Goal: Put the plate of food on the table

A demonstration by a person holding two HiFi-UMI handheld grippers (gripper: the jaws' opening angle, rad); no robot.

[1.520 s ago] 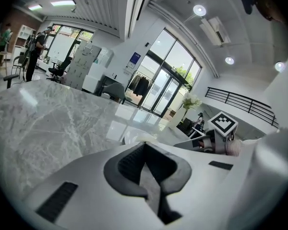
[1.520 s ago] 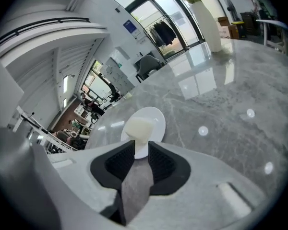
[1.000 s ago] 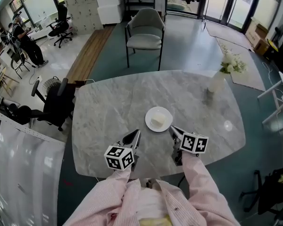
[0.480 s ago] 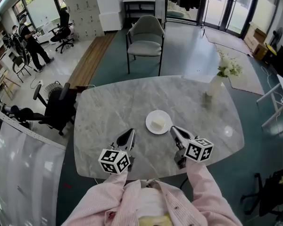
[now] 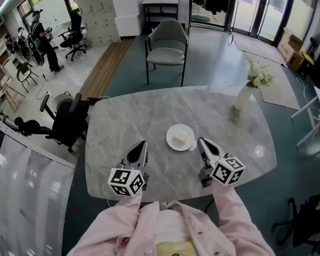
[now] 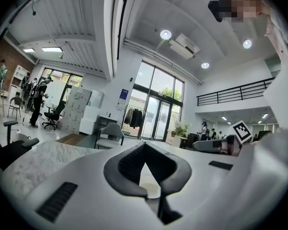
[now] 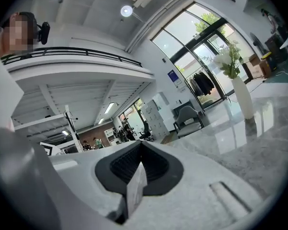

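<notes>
Two shut tools, left hand-held gripper (image 5: 141, 145) and right hand-held gripper (image 5: 202, 142), flank the plate (image 5: 180, 137) sitting just ahead on the worktop (image 5: 128, 116), nearer the right one.

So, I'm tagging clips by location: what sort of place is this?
Probably an open-plan office or showroom rather than a home. A black swivel office chair stands beside the marble table, there are tall glass doors at the back, and a mezzanine railing runs overhead.

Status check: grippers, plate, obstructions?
Both shut, empty: left gripper, right gripper. On table: plate, between them, untouched. Only vase, well aside.
</notes>
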